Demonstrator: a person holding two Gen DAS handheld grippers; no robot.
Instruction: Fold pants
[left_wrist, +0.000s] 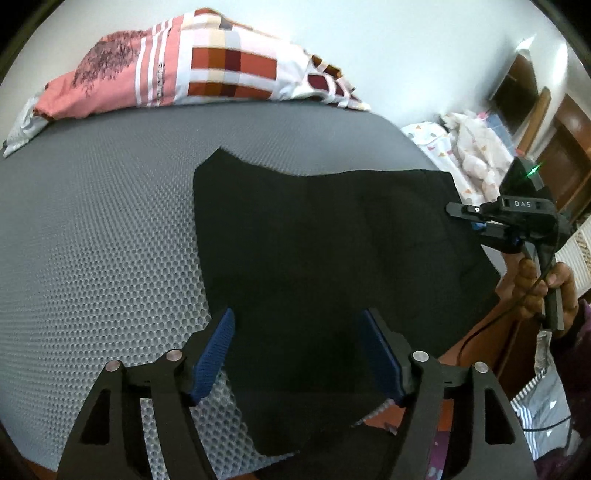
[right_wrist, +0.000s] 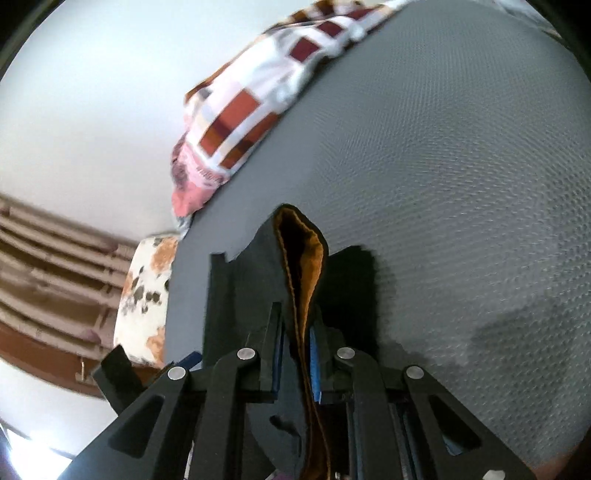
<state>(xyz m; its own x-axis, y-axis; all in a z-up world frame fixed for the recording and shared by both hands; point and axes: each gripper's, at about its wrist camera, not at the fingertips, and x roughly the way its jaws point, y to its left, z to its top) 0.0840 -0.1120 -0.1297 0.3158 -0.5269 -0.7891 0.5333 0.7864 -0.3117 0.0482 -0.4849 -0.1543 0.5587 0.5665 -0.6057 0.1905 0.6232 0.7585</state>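
One fold at least looks made: the pants (left_wrist: 332, 258) lie on the mat (left_wrist: 92, 221) as a broad dark slab with two straight edges and one wavy far edge, and no separate legs show. I judge the job about midway, since the slab is still wide and part of it hangs off the mat's near edge; further folds and a squaring-up are left.

The left gripper (left_wrist: 299, 354) stands released, its blue ribbed pads spread wide over the near end of the pants, with cloth under the gap but nothing pinched. The right gripper (right_wrist: 297, 354) is clenched on a bunched edge of the pants, lifted clear of the mat; in the left view it sits at the pants' right corner, held by a hand (left_wrist: 546, 291) on its handle.

The pants are matte black outside, soft and limp, with a fuzzy orange-brown lining (right_wrist: 306, 266) showing where the pinched edge gapes open. That suggests a thick, fleecy cloth that will fold bulky, not crisp. The mat is grey with a honeycomb of small raised cells, firm-looking and flat. Beyond the pants, at the mat's far edge, lies a puffy pillow (left_wrist: 207, 66) in pink, white and rust checks. To the right of the mat, a pale printed heap of cloth (left_wrist: 461, 144) is crumpled.
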